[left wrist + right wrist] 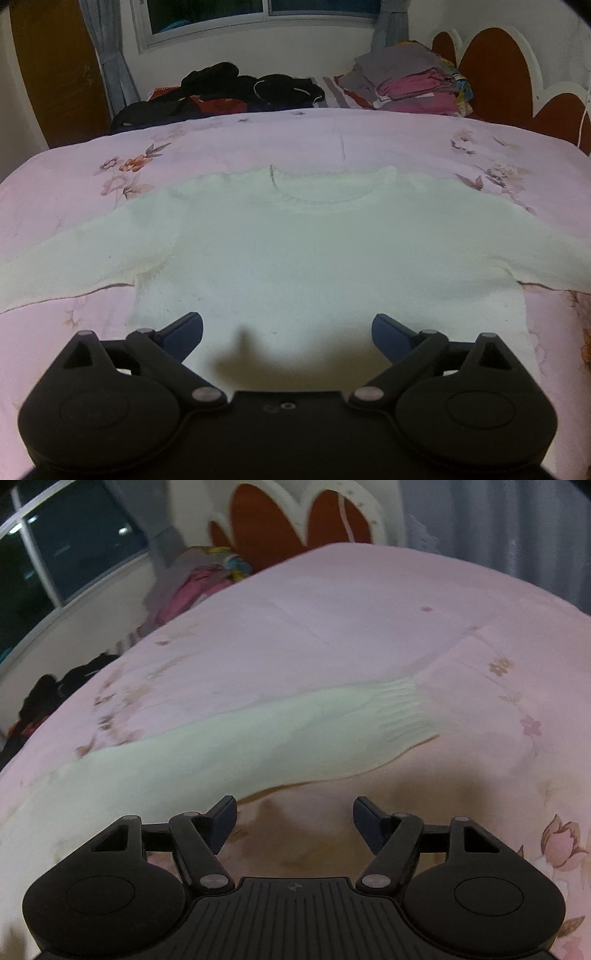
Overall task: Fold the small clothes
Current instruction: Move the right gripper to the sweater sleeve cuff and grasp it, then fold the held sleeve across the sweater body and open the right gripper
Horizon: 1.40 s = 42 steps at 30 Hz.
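A white sweater (295, 251) lies flat on the bed (258, 136), sleeves spread. Left gripper (287, 334) jaws wide, empty; right gripper (294, 821) jaws narrower, empty.

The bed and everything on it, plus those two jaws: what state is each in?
White sweater: spread flat, unfolded, sleeves out.
Right sleeve: stretched out flat.
Dark clothes: heaped.
Colourful clothes: folded, stacked.
Left gripper: open, empty.
Right gripper: open, empty.
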Each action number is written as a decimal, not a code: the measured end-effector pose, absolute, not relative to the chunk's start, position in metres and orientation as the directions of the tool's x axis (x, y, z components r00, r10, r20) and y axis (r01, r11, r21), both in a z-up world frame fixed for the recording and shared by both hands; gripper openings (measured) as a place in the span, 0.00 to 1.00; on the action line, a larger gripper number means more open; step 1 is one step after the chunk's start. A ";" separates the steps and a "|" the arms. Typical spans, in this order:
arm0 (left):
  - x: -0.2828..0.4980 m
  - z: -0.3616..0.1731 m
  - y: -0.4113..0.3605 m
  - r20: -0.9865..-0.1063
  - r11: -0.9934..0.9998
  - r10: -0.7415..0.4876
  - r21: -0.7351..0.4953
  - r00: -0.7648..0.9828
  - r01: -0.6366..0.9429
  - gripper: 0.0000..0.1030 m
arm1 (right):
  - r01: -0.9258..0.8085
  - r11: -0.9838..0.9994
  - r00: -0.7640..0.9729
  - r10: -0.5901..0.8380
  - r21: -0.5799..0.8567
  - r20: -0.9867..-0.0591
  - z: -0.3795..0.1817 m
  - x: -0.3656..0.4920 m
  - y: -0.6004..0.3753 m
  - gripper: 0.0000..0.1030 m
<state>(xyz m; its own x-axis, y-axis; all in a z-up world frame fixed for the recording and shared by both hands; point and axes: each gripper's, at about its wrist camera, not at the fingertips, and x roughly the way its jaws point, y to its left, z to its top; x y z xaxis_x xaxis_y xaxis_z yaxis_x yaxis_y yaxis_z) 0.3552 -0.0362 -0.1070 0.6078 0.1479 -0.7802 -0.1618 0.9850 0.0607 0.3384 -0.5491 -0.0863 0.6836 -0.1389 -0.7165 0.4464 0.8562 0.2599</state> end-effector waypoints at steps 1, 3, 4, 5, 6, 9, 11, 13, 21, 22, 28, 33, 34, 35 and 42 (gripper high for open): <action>0.357 -0.108 -0.035 -0.782 0.984 0.151 0.062 0.605 -0.165 0.93 | 0.459 0.844 0.685 -0.138 0.277 -0.716 -0.088 0.340 -0.555 0.68; 0.360 -0.110 -0.032 -0.785 0.983 0.159 0.068 0.599 -0.171 0.93 | 0.478 0.827 0.686 -0.140 0.297 -0.714 -0.090 0.341 -0.564 0.63; 0.361 -0.110 -0.031 -0.786 0.982 0.162 0.070 0.597 -0.174 0.93 | 0.485 0.820 0.687 -0.145 0.302 -0.712 -0.091 0.342 -0.568 0.61; 0.362 -0.111 -0.030 -0.787 0.982 0.166 0.074 0.595 -0.176 0.93 | 0.490 0.816 0.688 -0.148 0.305 -0.710 -0.091 0.343 -0.571 0.60; 0.363 -0.112 -0.029 -0.787 0.981 0.169 0.077 0.593 -0.177 0.93 | 0.493 0.813 0.692 -0.150 0.310 -0.707 -0.090 0.344 -0.574 0.59; 0.367 -0.114 -0.026 -0.790 0.980 0.175 0.081 0.588 -0.182 0.91 | 0.501 0.807 0.697 -0.162 0.313 -0.699 -0.090 0.349 -0.579 0.52; 0.370 -0.115 -0.024 -0.792 0.980 0.174 0.079 0.585 -0.185 0.89 | 0.504 0.805 0.701 -0.171 0.312 -0.692 -0.090 0.351 -0.581 0.37; 0.375 -0.118 -0.022 -0.794 0.980 0.173 0.078 0.583 -0.185 0.85 | 0.511 0.798 0.706 -0.178 0.319 -0.686 -0.091 0.353 -0.585 0.20; 0.400 -0.124 -0.007 -0.812 0.973 0.166 0.041 0.560 -0.229 0.78 | 0.470 0.826 0.751 -0.189 0.312 -0.632 -0.074 0.352 -0.572 0.07; 0.401 -0.124 -0.006 -0.812 0.972 0.164 0.036 0.560 -0.232 0.77 | 0.457 0.832 0.762 -0.183 0.315 -0.621 -0.071 0.352 -0.567 0.06; 0.397 -0.117 0.005 -0.799 0.972 0.160 0.025 0.580 -0.234 0.77 | 0.310 0.893 0.836 -0.094 0.326 -0.540 -0.036 0.367 -0.514 0.06; 0.393 -0.110 0.026 -0.790 0.968 0.149 -0.006 0.595 -0.251 0.78 | 0.119 0.943 0.878 0.046 0.312 -0.476 -0.008 0.380 -0.430 0.06; 0.391 -0.109 0.031 -0.788 0.968 0.146 -0.012 0.598 -0.252 0.77 | 0.079 0.947 0.879 0.080 0.310 -0.469 -0.005 0.382 -0.410 0.06; 0.390 -0.108 0.037 -0.787 0.967 0.142 -0.020 0.601 -0.255 0.77 | 0.040 0.950 0.877 0.115 0.310 -0.466 -0.003 0.386 -0.389 0.06; 0.384 -0.106 0.077 -0.785 0.960 0.127 -0.058 0.607 -0.275 0.77 | -0.178 0.929 0.784 0.334 0.325 -0.523 -0.026 0.408 -0.251 0.06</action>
<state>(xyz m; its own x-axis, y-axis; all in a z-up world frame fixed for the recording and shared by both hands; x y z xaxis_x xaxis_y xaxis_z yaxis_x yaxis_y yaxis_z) 0.3836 0.0773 -0.1060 0.6067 0.1268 -0.7847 -0.2755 0.9596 -0.0579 0.4083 -0.2506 -0.0262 0.7842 0.3335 -0.5232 -0.1783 0.9288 0.3248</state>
